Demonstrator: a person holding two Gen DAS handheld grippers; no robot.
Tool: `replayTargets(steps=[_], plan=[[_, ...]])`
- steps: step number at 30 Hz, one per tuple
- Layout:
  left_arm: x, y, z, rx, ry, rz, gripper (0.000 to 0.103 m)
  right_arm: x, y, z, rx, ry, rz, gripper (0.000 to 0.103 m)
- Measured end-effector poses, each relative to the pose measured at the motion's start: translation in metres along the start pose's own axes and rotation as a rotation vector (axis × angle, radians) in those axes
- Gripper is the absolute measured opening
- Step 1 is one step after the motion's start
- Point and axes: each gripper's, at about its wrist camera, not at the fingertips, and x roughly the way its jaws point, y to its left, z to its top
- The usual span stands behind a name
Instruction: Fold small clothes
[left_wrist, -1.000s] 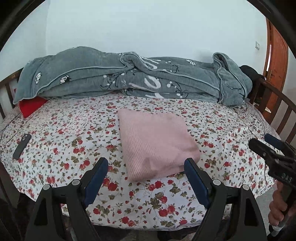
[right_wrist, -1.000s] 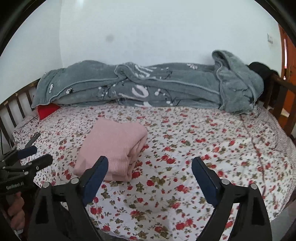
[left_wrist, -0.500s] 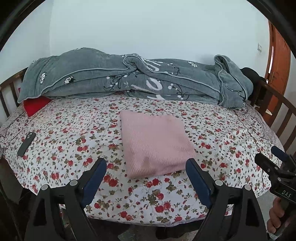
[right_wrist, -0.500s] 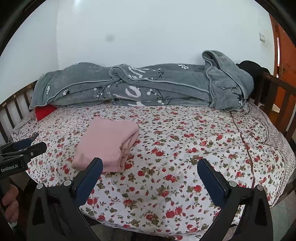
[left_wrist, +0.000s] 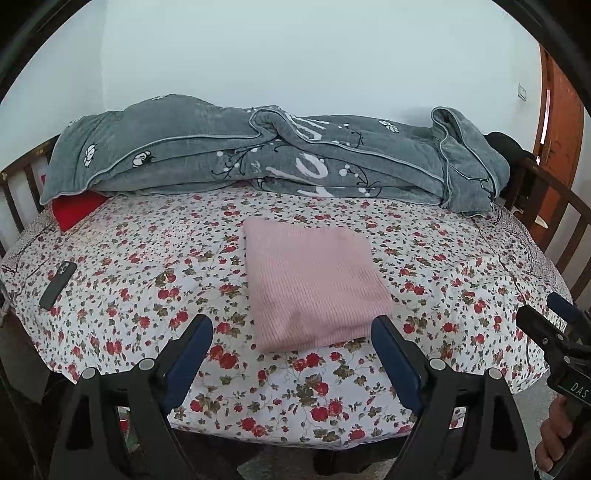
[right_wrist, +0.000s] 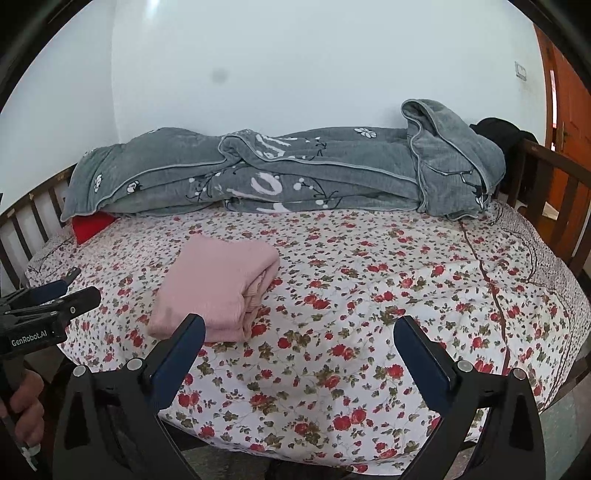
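A pink knitted garment (left_wrist: 314, 284) lies folded into a neat rectangle on the flowered bedsheet (left_wrist: 147, 288). My left gripper (left_wrist: 291, 328) hovers open at the near edge of the bed, its blue pads either side of the garment's near end without touching it. In the right wrist view the same folded garment (right_wrist: 221, 288) lies to the left, its stacked layers showing at the side. My right gripper (right_wrist: 299, 328) stands wide open over bare sheet, right of the garment, holding nothing. Each gripper appears at the edge of the other's view, a hand on its handle.
A rumpled grey blanket (left_wrist: 258, 162) fills the back of the bed against the wall, with a red cushion (left_wrist: 75, 208) under its left end. A dark phone (left_wrist: 58, 284) lies at the left edge. Wooden rails (left_wrist: 554, 229) bound both sides; an orange door (left_wrist: 561, 122) is far right.
Both grippers have drawn back a little from the bed, so more of its near edge shows. The right jaws stand slightly wider than a second ago. The garment has not moved.
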Motion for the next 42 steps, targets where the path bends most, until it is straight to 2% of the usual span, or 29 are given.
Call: replayTargets(steps=[42], plan=[[-0.0042,0.0014,0.0016,0.007,-0.016,0.001,0.088,-0.0001,0.0013,-0.0014,-0.013,0.002,0.001,0.100]])
